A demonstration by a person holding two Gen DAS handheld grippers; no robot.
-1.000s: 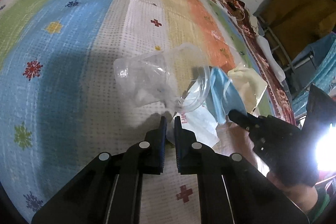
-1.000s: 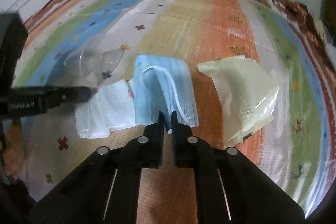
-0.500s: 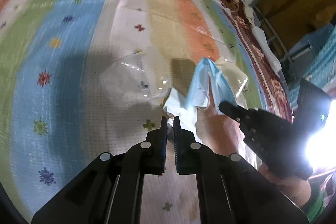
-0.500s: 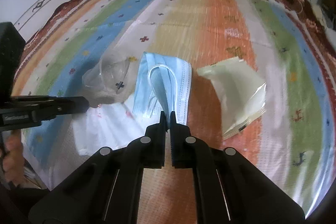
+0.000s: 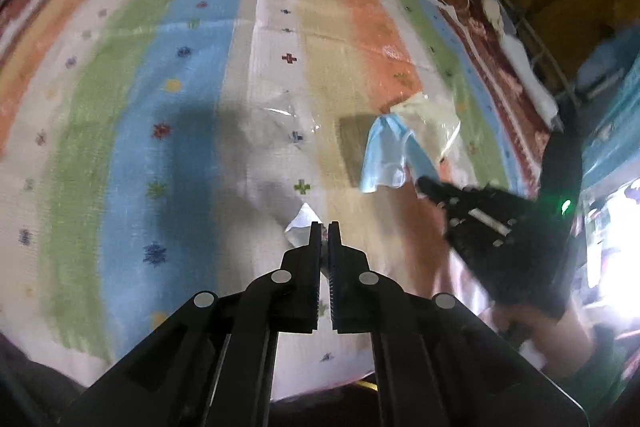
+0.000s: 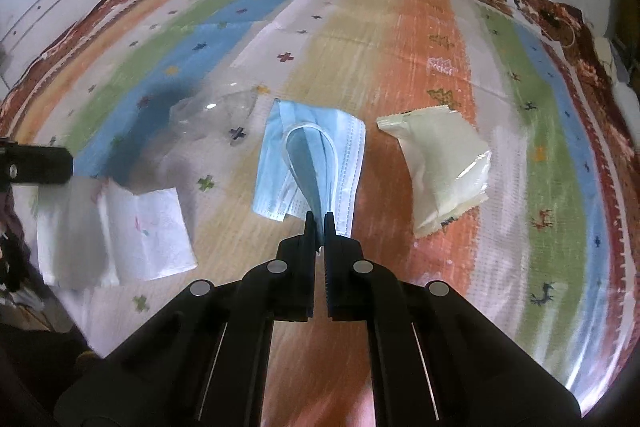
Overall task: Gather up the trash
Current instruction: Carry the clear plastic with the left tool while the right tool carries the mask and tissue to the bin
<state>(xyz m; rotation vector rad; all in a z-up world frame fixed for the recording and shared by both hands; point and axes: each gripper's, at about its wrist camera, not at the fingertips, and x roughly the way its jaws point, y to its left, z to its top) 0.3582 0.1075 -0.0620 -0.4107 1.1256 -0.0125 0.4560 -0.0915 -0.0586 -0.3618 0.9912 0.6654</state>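
No brand or wording can be read: the cream wrapper (image 6: 440, 167) carries a small dark print at its lower edge, too small to make out, and the white tissue (image 6: 148, 235) shows only faint pink and green marks.

Taking the striped bedspread (image 6: 400, 39) as the landmark, the right gripper (image 6: 319, 223) is clenched on the lower edge of the blue face mask (image 6: 312, 155), which hangs from its tips above the bedspread's tan and orange stripes. The wrapper lies on the orange stripe, well apart from the mask. The left gripper (image 5: 325, 233) is clenched on a corner of the tissue, which hangs lifted above the bedspread's near edge. The clear plastic cup (image 6: 208, 119) lies on its side on the pale stripe, between tissue and mask but farther up the bedspread.

A second ago both mask and tissue lay flat on the bedspread, overlapping beside the cup; now each is raised in its own gripper and they have come apart. Cup and wrapper have stayed put.
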